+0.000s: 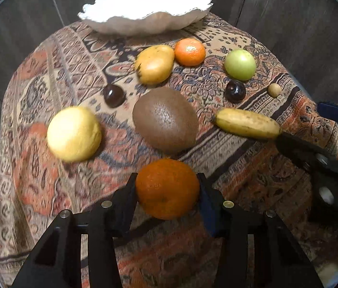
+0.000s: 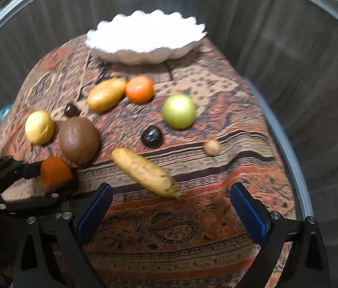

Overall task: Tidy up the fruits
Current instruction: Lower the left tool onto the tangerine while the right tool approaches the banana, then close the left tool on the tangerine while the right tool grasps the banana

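Note:
My left gripper point(image 1: 167, 176) is shut on a large orange point(image 1: 167, 188) at the near side of the patterned cloth point(image 1: 49, 180); both pads press its sides. In the right wrist view the same orange point(image 2: 55, 171) shows at the left. My right gripper point(image 2: 171, 187) stands open, its blue pads point(image 2: 94, 211) wide apart, with the near tip of a small banana point(image 2: 145, 171) between them and touching neither pad. A white scalloped bowl point(image 1: 145, 27) sits empty at the far edge.
Loose on the cloth lie a kiwi point(image 1: 165, 120), a lemon point(image 1: 74, 134), a yellow pear-shaped fruit point(image 1: 154, 63), a mandarin point(image 1: 190, 51), a green apple point(image 1: 240, 64), two dark fruits point(image 1: 113, 95) point(image 1: 235, 93) and a small beige ball point(image 1: 274, 90).

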The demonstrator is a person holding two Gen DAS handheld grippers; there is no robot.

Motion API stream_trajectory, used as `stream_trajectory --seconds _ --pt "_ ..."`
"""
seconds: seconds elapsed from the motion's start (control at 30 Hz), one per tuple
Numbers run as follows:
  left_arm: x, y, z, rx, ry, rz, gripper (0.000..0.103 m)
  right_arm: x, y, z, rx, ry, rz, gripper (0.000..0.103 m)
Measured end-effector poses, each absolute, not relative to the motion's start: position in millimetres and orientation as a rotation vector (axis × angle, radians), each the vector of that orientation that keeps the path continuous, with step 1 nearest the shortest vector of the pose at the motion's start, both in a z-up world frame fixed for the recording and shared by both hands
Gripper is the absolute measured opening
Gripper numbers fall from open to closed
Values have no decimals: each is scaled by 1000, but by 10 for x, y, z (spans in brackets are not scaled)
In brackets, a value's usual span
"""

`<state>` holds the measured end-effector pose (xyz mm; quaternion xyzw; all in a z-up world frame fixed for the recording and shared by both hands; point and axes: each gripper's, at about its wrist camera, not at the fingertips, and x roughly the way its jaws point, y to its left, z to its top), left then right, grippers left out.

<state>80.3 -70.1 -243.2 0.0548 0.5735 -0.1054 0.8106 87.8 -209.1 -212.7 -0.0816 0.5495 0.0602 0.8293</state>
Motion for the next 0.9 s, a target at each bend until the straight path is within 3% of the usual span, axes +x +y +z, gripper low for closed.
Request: stream_trajectory --seconds 0.27,0.5,0.9 --pt "820 -616 -2394 97 1218 -200 46 1051 -1831 -2289 -324 1260 312 79" --pt "855 -550 -2373 75 1207 -181 46 1185 -1681 -2420 -436 1305 363 58" --pt "904 -527 -2337 64 1198 -165 46 1182 -1647 -2636 -411 1350 397 48"
